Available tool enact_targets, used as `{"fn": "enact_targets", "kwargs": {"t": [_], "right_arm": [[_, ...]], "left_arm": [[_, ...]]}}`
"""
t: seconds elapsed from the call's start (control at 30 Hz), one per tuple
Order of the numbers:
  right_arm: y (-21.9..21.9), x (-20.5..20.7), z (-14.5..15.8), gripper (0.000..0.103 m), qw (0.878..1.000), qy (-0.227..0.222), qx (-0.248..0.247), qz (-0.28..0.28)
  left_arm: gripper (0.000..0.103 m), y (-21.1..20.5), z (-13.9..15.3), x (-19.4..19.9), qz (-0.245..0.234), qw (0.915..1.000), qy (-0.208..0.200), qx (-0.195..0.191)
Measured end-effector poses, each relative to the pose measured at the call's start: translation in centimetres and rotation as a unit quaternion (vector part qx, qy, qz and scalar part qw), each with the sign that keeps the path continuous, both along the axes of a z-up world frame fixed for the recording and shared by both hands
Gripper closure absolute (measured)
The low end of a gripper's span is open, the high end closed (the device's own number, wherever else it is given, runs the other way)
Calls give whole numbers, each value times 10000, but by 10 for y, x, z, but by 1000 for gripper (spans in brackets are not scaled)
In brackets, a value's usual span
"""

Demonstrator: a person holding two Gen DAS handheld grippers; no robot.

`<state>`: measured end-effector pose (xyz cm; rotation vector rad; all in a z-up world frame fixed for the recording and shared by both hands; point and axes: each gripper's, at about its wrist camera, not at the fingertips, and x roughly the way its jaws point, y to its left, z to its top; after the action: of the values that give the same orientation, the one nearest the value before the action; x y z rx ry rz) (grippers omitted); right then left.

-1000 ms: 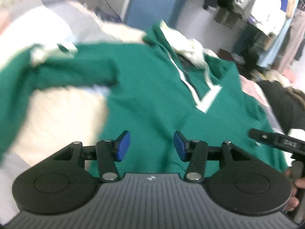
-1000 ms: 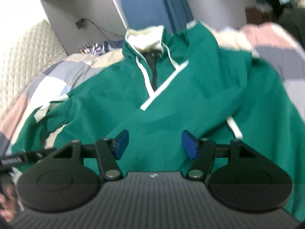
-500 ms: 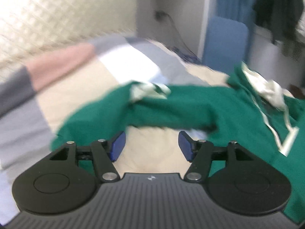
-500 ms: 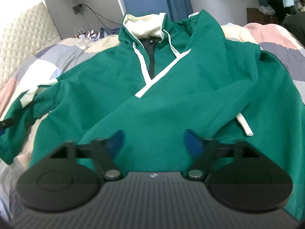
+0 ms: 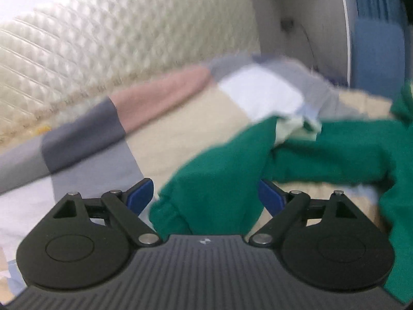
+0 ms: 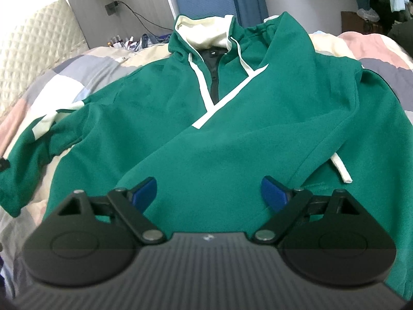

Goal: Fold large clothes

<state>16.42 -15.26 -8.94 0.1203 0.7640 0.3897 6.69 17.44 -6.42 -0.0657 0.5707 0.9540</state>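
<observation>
Hoodie: I see it spread face up on the bed
Left tongs: opening, sleeve end between them, unpinched
Right tongs: released above the hoodie's front

hoodie: green, white trim | bedspread: grey, pink, seemingly beige blocks

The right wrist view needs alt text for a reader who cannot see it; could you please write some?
A green hoodie lies front-up on a patchwork bedspread, cream-lined hood farthest from the camera. The right gripper hangs open over its lower front.
</observation>
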Motion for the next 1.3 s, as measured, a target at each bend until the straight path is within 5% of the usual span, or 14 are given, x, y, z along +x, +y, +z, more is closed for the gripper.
{"fn": "enact_targets", "kwargs": {"t": [0.13,0.2,0.27,0.33,0.53,0.73,0.87,0.93,1.0,1.17,1.3], "right_arm": [[-4,3,2,14,9999,127,78,-35],[-8,4,4,14,9996,196,172,-53],[-11,5,4,14,9994,225,254,-63],[-14,6,4,14,9992,254,313,-73],[-22,9,7,14,9979,331,561,-8],[-37,9,11,14,9958,348,849,-44],[-53,5,14,14,9921,389,1174,-192],[-60,3,15,14,9903,391,1318,-211],[-67,3,16,14,9896,342,1368,-296],[-82,3,15,14,9872,318,1456,-571],[-85,5,7,14,9866,407,1476,-561]], "left_arm": [[14,25,-12,13,173,9991,308,-237],[31,33,-10,18,138,9988,377,-276],[71,42,-2,19,115,9985,379,-374],[78,46,12,17,16,9975,321,-632],[82,48,91,19,-467,9926,-99,-1115],[82,-9,191,52,-1374,9883,-82,-664],[85,-80,234,83,-2208,9748,79,-299],[98,-119,245,96,-2684,9630,94,-224],[98,-161,250,106,-3146,9489,62,-253],[100,-253,229,129,-4132,9088,297,-494],[100,-267,195,134,-4177,9032,307,-934]]}}
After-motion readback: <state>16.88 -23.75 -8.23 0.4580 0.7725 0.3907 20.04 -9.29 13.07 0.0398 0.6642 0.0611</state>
